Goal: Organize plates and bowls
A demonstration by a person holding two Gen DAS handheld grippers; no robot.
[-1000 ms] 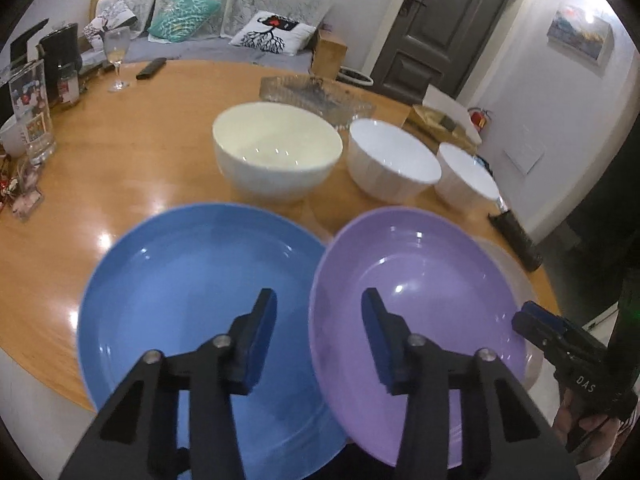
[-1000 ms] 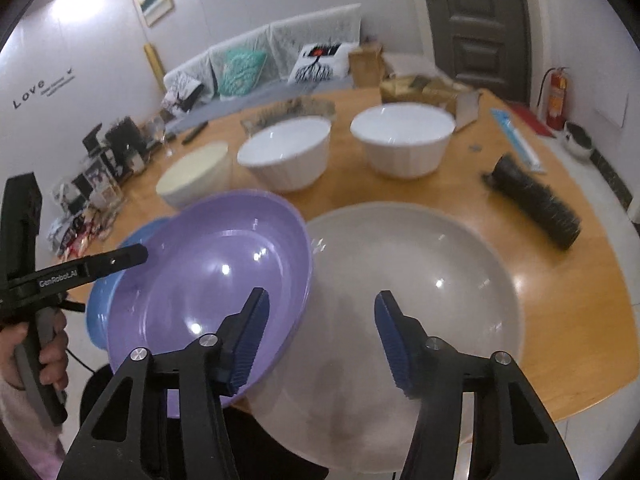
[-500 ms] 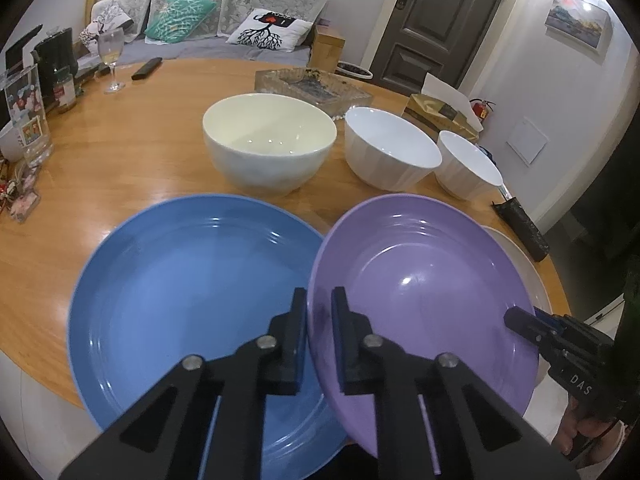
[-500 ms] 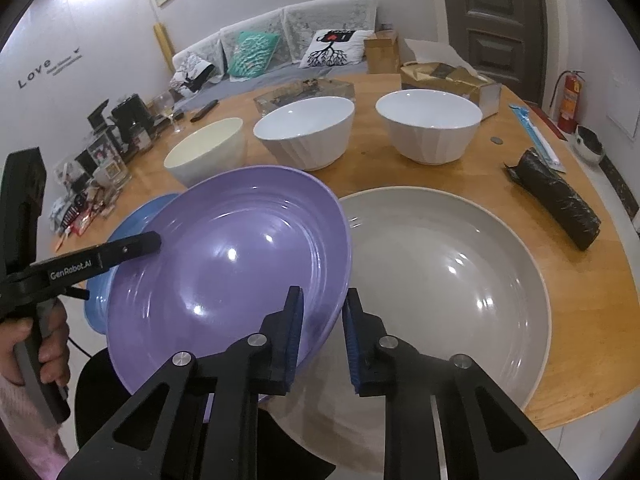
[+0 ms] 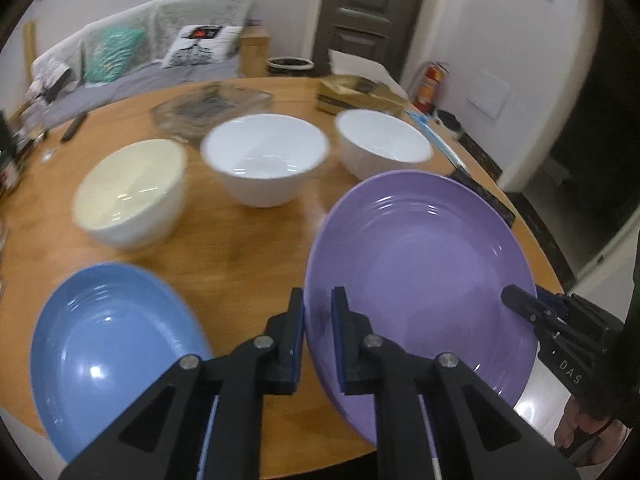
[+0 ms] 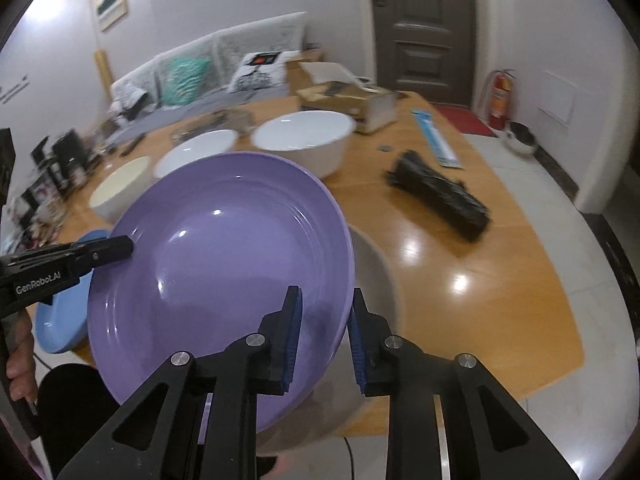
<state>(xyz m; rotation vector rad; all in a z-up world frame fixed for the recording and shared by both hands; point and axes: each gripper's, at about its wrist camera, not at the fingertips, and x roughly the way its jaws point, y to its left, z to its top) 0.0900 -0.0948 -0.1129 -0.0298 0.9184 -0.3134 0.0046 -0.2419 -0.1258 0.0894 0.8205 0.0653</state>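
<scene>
Both grippers are shut on the rim of the purple plate, which is lifted off the table. My left gripper pinches its left edge. My right gripper pinches its right edge and also shows at the far right of the left wrist view. The blue plate lies on the table at the lower left. The grey plate lies under the purple plate, mostly hidden. A cream bowl and two white bowls stand in a row behind.
The round wooden table carries a black rolled bag, a blue strip, a cardboard box and a glass tray. Clutter stands at the far left edge. A sofa and a door lie beyond.
Both grippers closed on the purple plate's rim, then lifted it and carried it to the right, off the blue plate and over the grey plate.
</scene>
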